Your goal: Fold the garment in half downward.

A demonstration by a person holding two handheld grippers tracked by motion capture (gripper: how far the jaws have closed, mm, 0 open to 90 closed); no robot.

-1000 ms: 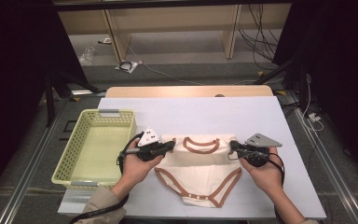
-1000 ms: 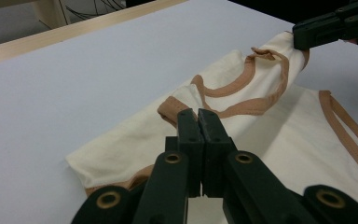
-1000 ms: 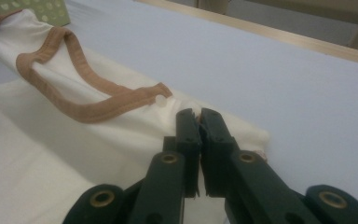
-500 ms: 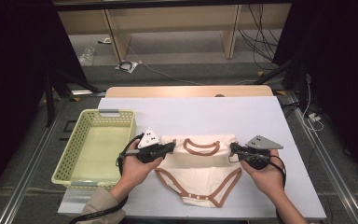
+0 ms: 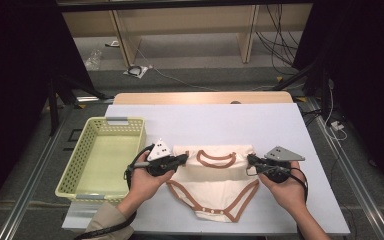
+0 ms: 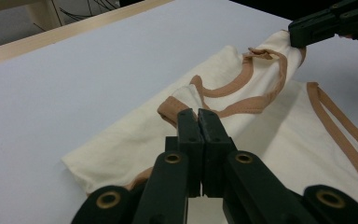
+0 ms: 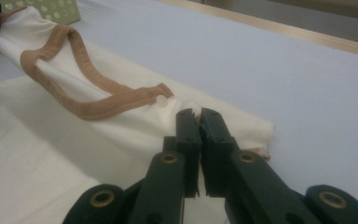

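Note:
A cream baby bodysuit [image 5: 215,182] with brown trim lies flat on the white table, neck opening toward the far side. My left gripper [image 5: 184,159] is shut on its left shoulder; in the left gripper view the jaws [image 6: 198,114] pinch the cloth beside the brown trim [image 6: 172,105]. My right gripper [image 5: 250,159] is shut on the right shoulder, and a bit of cream cloth shows between its jaw tips [image 7: 196,114]. The stretch of the bodysuit [image 7: 98,93] between the two grips is raised in a loose fold. The far gripper [image 6: 307,30] grips the other end.
A pale green plastic basket [image 5: 125,121] stands on the table's left side, just left of my left hand. The white table surface [image 5: 205,120] stretches beyond the bodysuit to a wooden edge. Shelves and cables lie on the floor behind.

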